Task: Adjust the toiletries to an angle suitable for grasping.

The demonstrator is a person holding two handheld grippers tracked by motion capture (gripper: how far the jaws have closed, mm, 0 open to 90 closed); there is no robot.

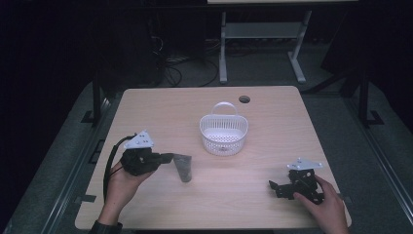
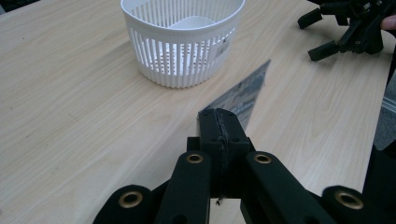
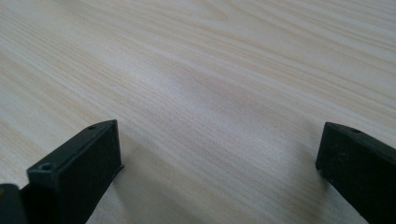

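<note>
high view: left gripper (image 1: 165, 158) sits at the left of the tabletop (image 1: 272, 112), held in the person's left hand (image 1: 119, 187), its fingers pointing toward the middle of the table. fingers closed tight on one edge of a thin, flat grey sachet (image 1: 183, 166); the rest of the sachet sticks out beyond the fingertips and hangs down toward the wood, whether its lower edge touches the tabletop i cannot tell. left gripper view: the two fingers (image 2: 212, 135) meet with only a seam between them, the sachet (image 2: 243, 95) pinched at that seam and running straight ahead and a little right of the tips, silvery with dark print too small to read. white slatted basket (image 2: 182, 42) stands ahead and to the left of the fingers, near the sachet's far end but apart from it; something pale lies at its bottom, unclear what. in the high view the basket (image 1: 223, 132) is beyond and to the right of the left fingers, handle raised at its far side. right gripper (image 1: 273, 187) rests low at the right of the tabletop under the right hand (image 1: 326, 202), fingers pointing left toward the sachet, well apart from it. right gripper view: right fingers (image 3: 84, 163) spread wide, bare wood grain between them, nothing gripped. the right gripper (image 2: 322, 35) also shows far ahead-right of the left fingers, spread the same way.
</note>
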